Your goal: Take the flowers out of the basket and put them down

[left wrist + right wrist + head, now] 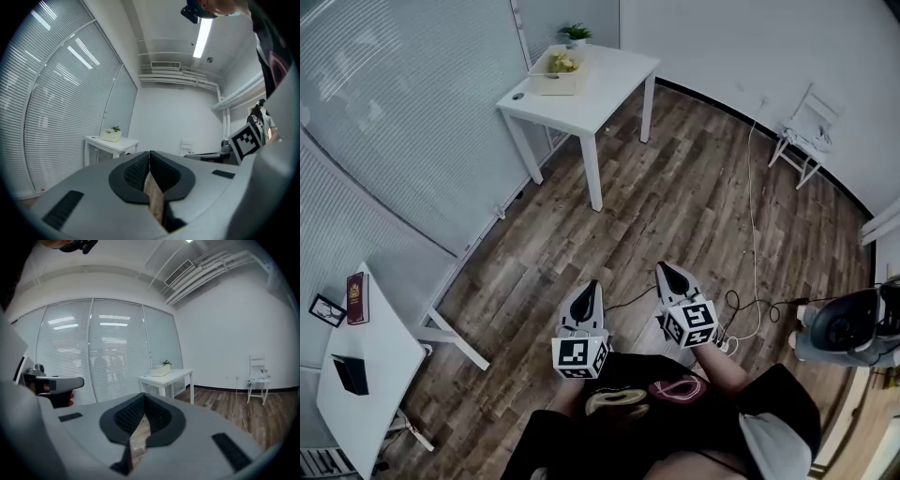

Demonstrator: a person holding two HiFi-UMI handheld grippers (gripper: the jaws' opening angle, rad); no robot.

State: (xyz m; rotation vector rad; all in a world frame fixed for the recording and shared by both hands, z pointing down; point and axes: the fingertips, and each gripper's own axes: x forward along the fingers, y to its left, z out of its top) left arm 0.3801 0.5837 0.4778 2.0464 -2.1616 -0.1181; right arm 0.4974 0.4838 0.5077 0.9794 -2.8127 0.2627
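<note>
We hold both grippers side by side above the wooden floor. The left gripper has its jaws pressed together at the tips, with nothing between them; the right gripper likewise — closed and empty. Well ahead of both pairs of jaws we see a white table bearing the basket, the yellow flowers inside it — a small potted plant just beyond.
</note>
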